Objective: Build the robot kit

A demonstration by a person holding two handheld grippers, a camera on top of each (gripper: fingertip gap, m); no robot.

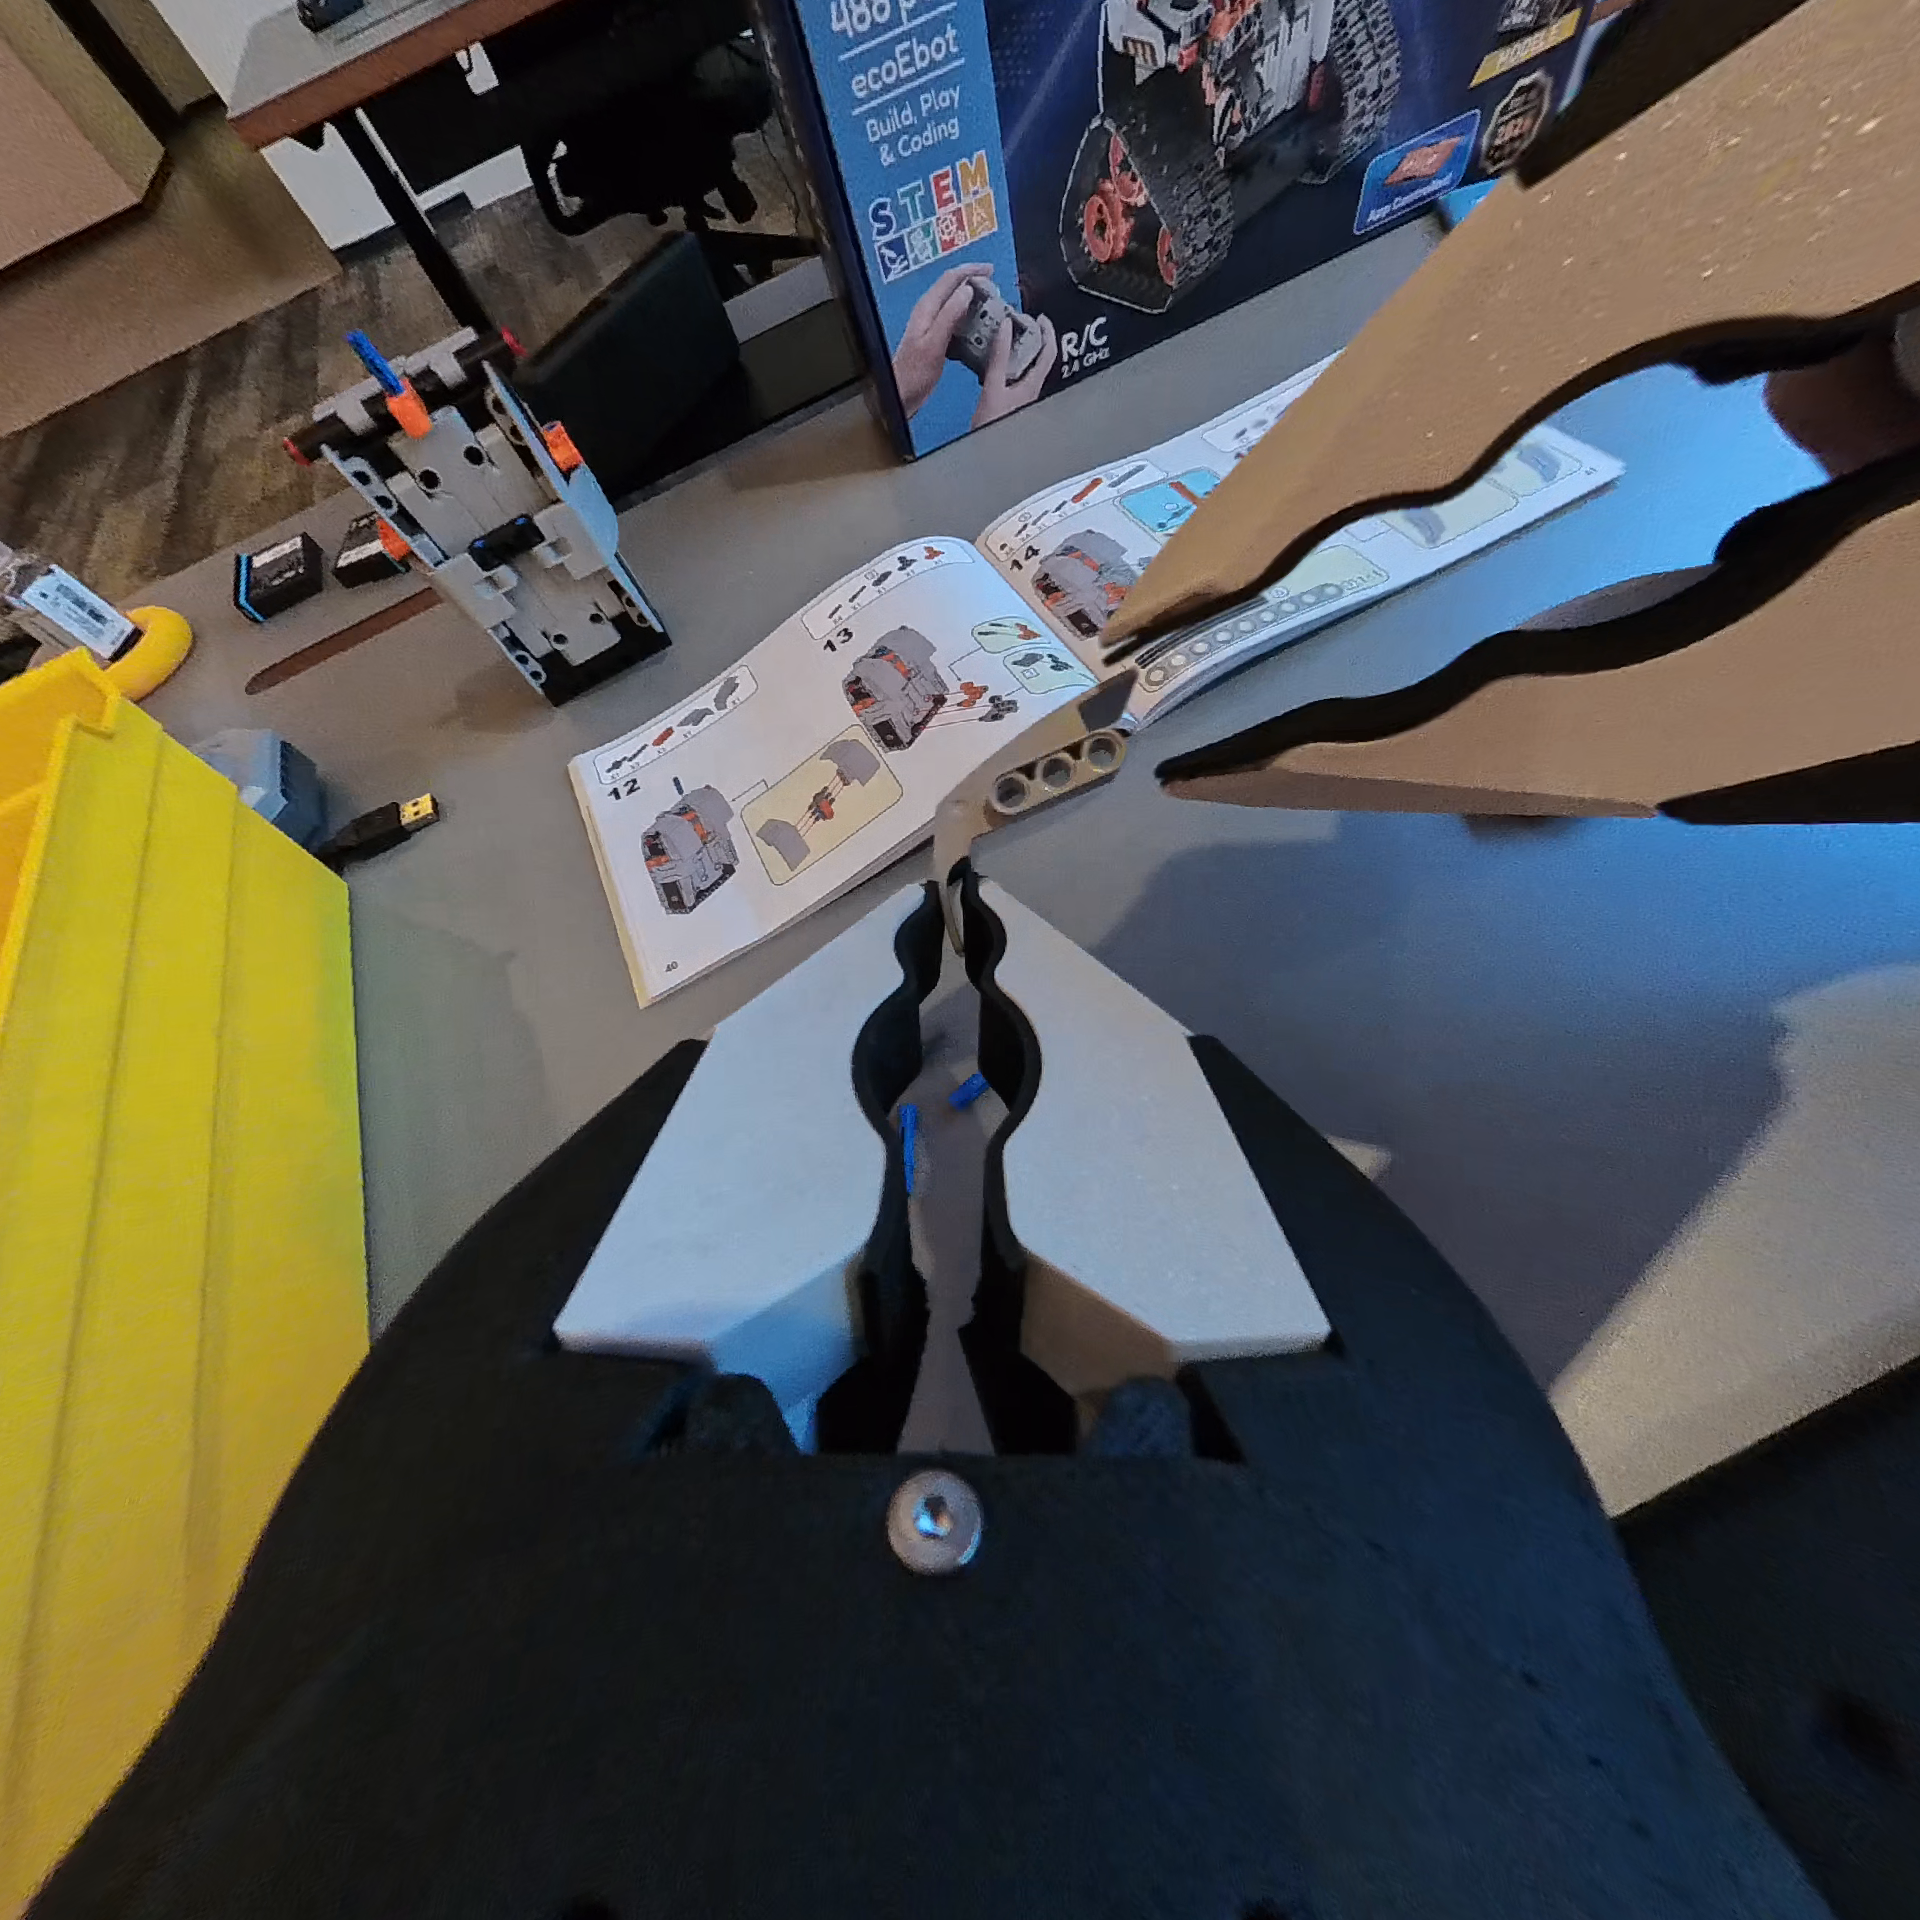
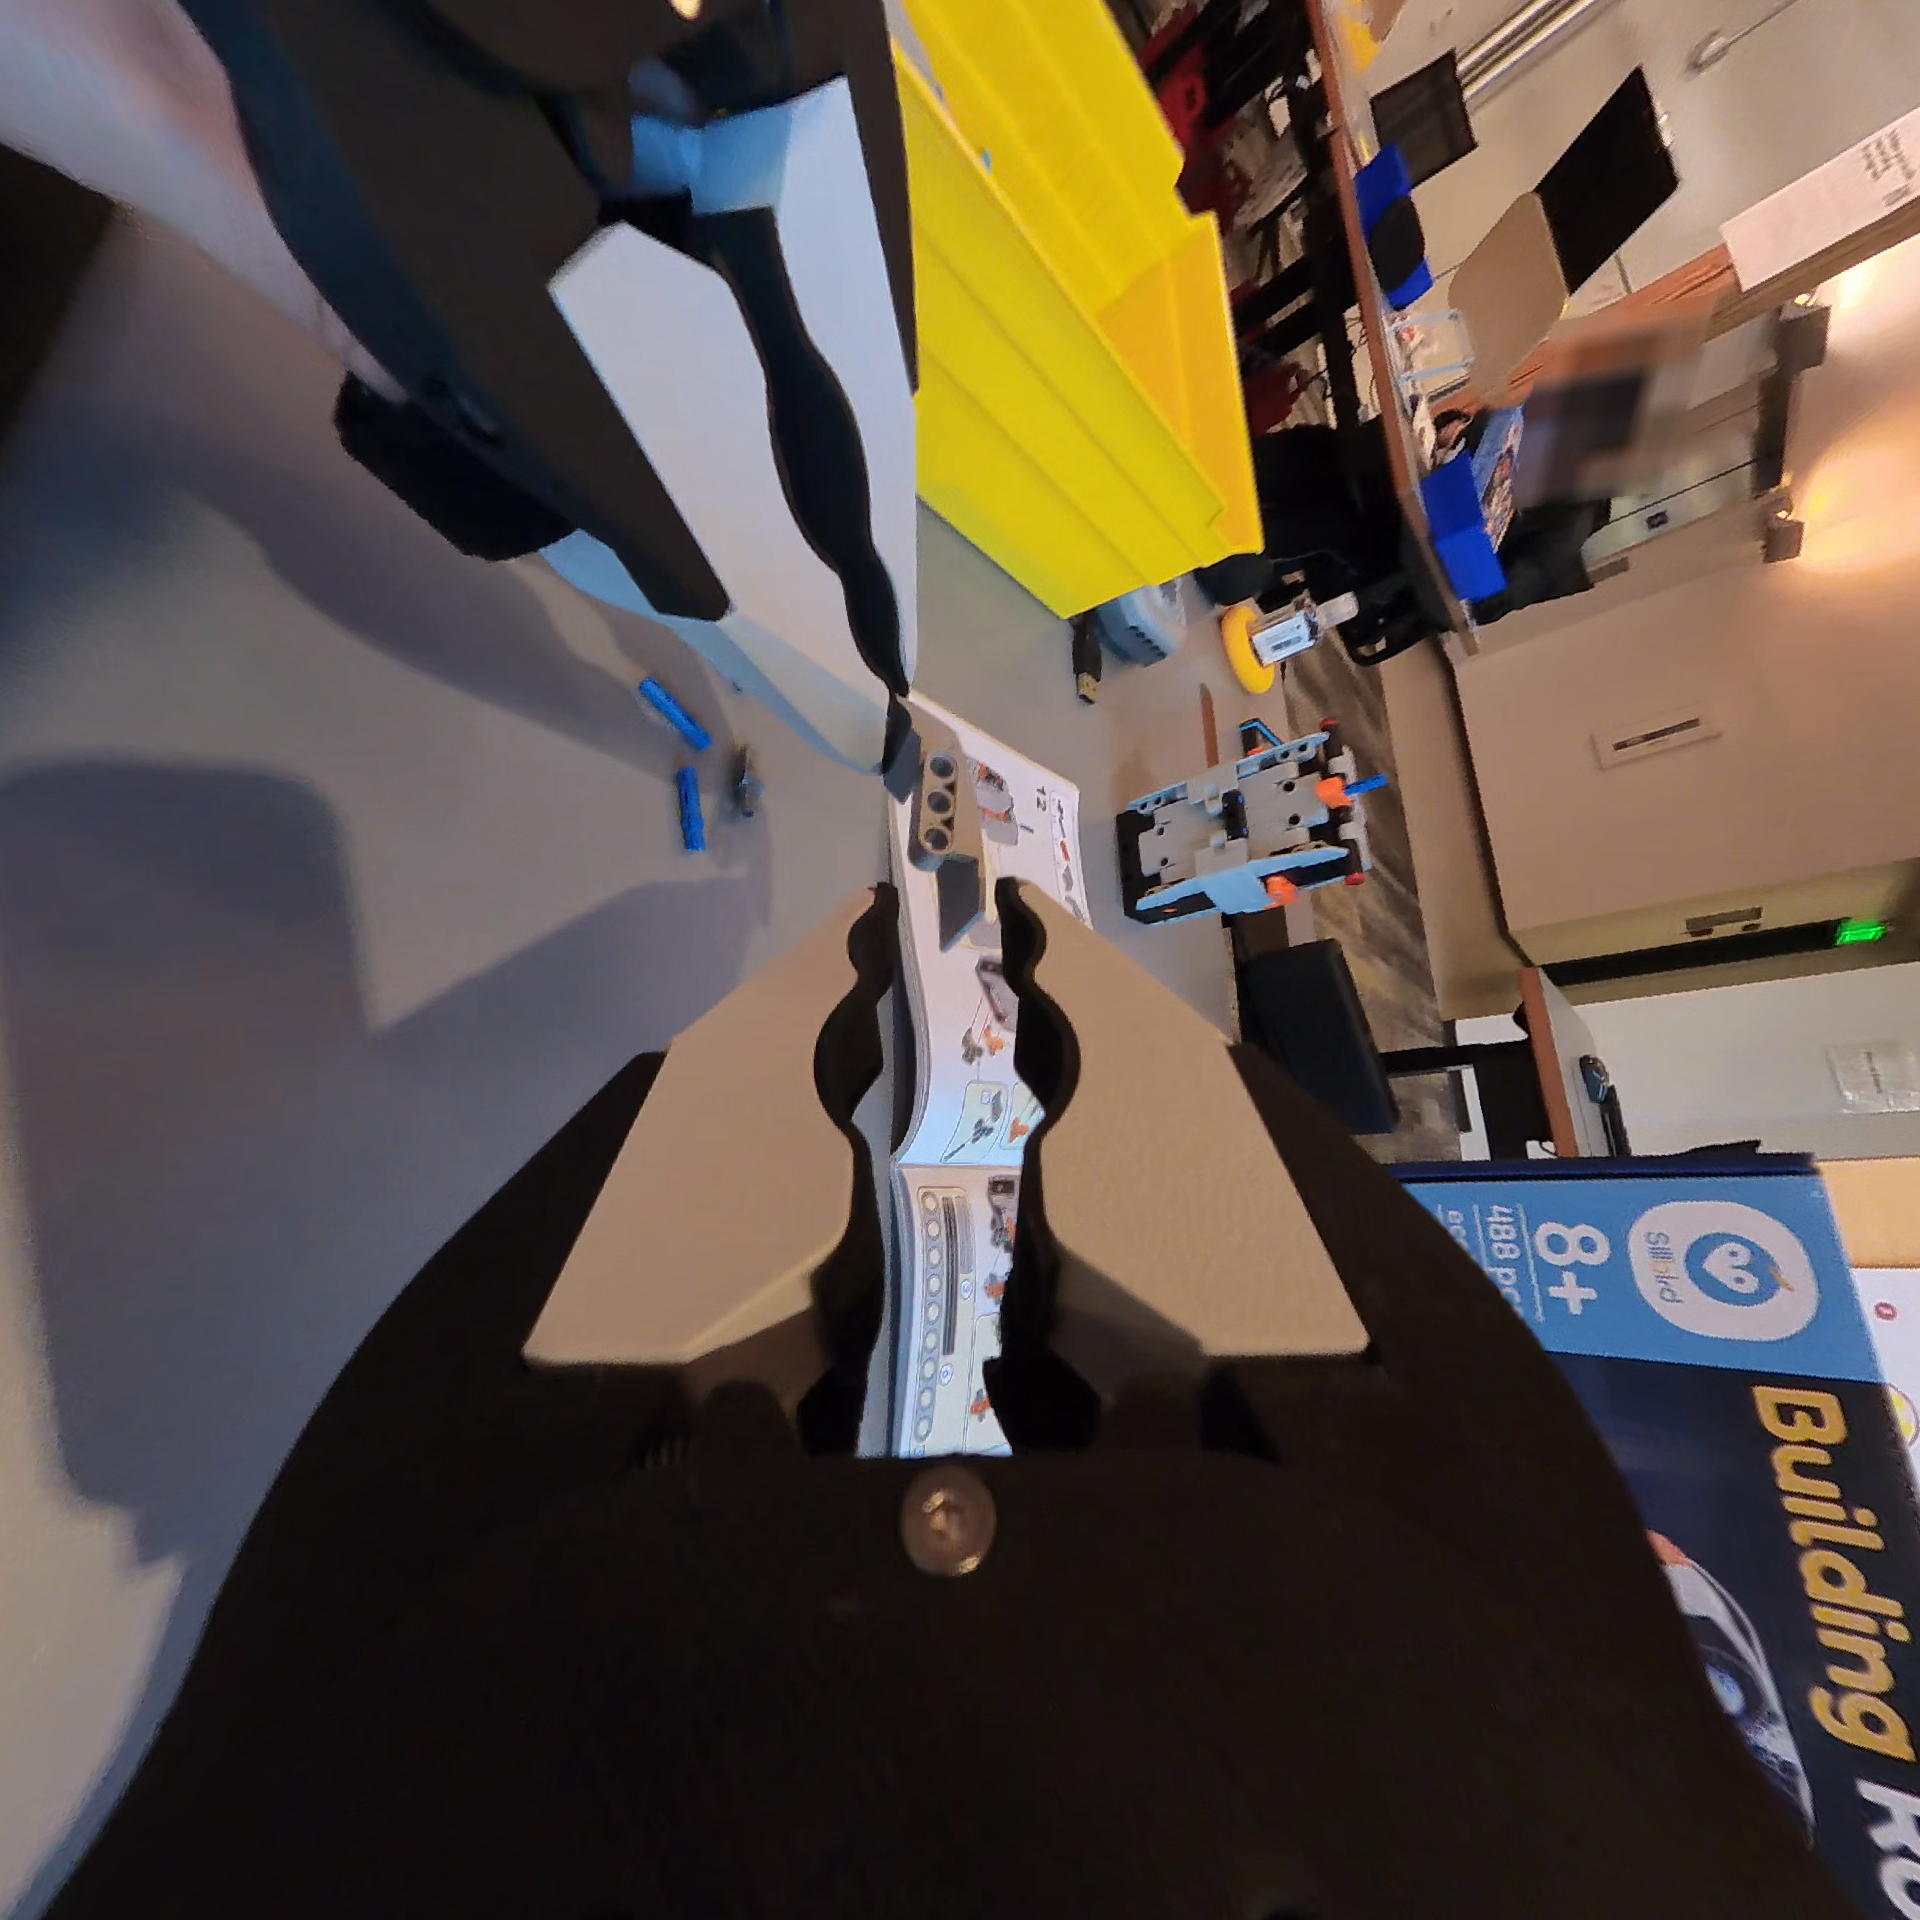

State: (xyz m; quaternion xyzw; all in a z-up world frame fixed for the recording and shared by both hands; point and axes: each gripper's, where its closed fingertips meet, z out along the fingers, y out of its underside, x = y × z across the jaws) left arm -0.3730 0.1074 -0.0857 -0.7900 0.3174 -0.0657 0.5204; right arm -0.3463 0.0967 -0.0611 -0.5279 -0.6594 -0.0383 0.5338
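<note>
My left gripper (image 1: 951,894) is shut on one end of a grey angled panel piece (image 1: 1039,784) with three holes, held above the grey table (image 1: 1455,987). My right gripper (image 1: 1132,701) comes in from the right, open, its two fingertips on either side of the piece's dark far end. In the right wrist view the piece (image 2: 940,800) reaches from the left gripper (image 2: 894,696) down to between my right gripper's tips (image 2: 954,902), with gaps on both sides. Two blue pins (image 2: 675,712) (image 2: 689,808) lie on the table below; they also show in the left wrist view (image 1: 966,1089).
An open instruction booklet (image 1: 831,748) lies under the grippers. A partly built grey model (image 1: 499,520) stands at the back left, a yellow bin (image 1: 156,1039) at the left, the kit's blue box (image 1: 1091,187) at the back. A USB plug (image 1: 384,826) lies near the bin. My right fingertips sit around 4 cm from my left ones. Both grippers' tips are roughly 25 cm from the partly built grey model (image 1: 499,520). Seen from the right wrist view (image 2: 1250,815) as well.
</note>
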